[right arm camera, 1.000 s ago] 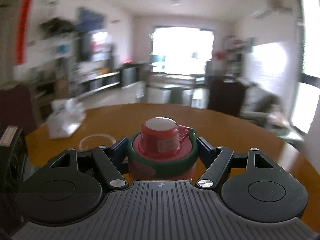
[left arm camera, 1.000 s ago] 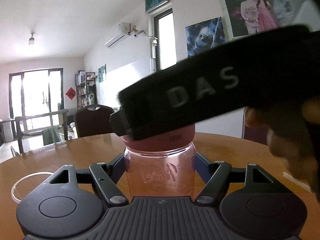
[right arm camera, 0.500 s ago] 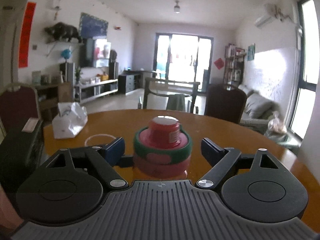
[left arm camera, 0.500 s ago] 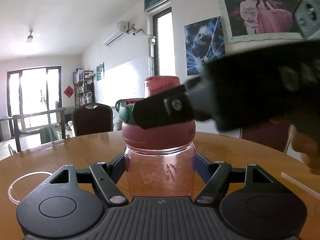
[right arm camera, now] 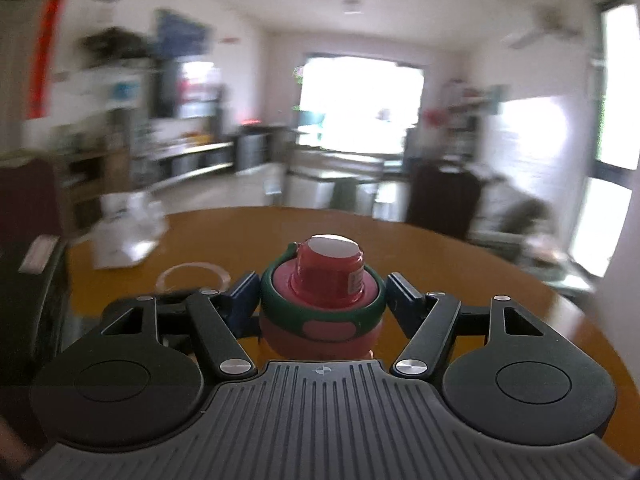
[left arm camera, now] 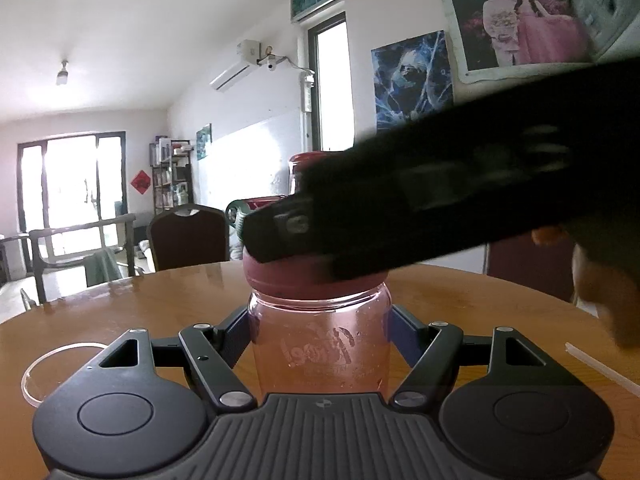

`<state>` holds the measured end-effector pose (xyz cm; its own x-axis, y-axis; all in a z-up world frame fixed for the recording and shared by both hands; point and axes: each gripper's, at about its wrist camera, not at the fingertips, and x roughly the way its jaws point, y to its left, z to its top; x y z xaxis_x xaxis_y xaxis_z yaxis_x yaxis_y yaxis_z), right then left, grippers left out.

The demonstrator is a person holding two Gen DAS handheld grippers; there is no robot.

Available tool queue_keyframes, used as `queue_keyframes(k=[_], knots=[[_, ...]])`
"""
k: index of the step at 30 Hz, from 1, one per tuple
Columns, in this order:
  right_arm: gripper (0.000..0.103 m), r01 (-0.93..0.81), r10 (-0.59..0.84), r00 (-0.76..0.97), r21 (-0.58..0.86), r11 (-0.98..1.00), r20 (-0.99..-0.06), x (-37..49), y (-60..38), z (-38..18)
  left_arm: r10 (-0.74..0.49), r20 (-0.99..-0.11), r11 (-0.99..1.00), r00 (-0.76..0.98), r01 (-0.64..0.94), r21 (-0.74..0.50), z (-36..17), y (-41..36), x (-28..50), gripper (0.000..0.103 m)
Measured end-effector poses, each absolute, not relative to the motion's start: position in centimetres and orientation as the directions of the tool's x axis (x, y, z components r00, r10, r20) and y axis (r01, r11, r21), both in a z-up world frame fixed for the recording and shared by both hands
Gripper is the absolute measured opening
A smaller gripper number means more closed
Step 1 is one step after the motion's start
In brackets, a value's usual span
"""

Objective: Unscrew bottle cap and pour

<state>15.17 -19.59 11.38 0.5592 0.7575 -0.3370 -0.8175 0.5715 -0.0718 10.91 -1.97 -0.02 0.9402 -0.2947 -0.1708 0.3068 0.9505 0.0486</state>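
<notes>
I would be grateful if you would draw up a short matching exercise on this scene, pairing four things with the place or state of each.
Things:
1. left tool
2. right tool
3. clear plastic ring
4. white bag

Places or states:
A. lies flat on the table, left of the bottle
B. spread to either side of the cap, fingers not pressing it
C. closed on the clear pink body of the bottle
D. sits at the far left edge of the table, blurred

Pairs: 1-C, 2-B, 3-A, 4-D

No legible text; bottle [left arm camera: 320, 352] print unreadable.
</notes>
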Motion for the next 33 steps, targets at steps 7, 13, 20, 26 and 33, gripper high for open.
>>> queue_keyframes(k=[7,13,20,26,33], knots=[[0.075,-0.843,0.778,0.524,-0.085,0.531,-0.346,15.6,-20.6,11.5,-0.304,-0.167,0.948,0.938,0.315,0.047,-0.1,-1.8,11.3,0.071],[0.079,-0.758,0.7,0.639,-0.111,0.642,-0.319,13.4,-22.4,10.6,-0.294,-0.164,0.951,0.942,0.306,0.051,-0.3,-2.1,10.9,0.071],[0.075,-0.691,0.646,0.701,-0.067,0.719,-0.301,12.3,-22.7,10.5,-0.276,-0.159,0.956,0.948,0.287,0.055,0.2,-4.0,8.3,0.071],[0.076,-0.675,0.633,0.715,-0.057,0.736,-0.298,11.9,-21.6,10.5,-0.264,-0.157,0.96,0.952,0.275,0.057,0.1,-4.0,8.2,0.071],[0.069,-0.655,0.617,0.73,-0.045,0.754,-0.294,11.4,-20.2,10.4,-0.258,-0.155,0.96,0.954,0.271,0.065,0.0,-4.1,8.1,0.071]])
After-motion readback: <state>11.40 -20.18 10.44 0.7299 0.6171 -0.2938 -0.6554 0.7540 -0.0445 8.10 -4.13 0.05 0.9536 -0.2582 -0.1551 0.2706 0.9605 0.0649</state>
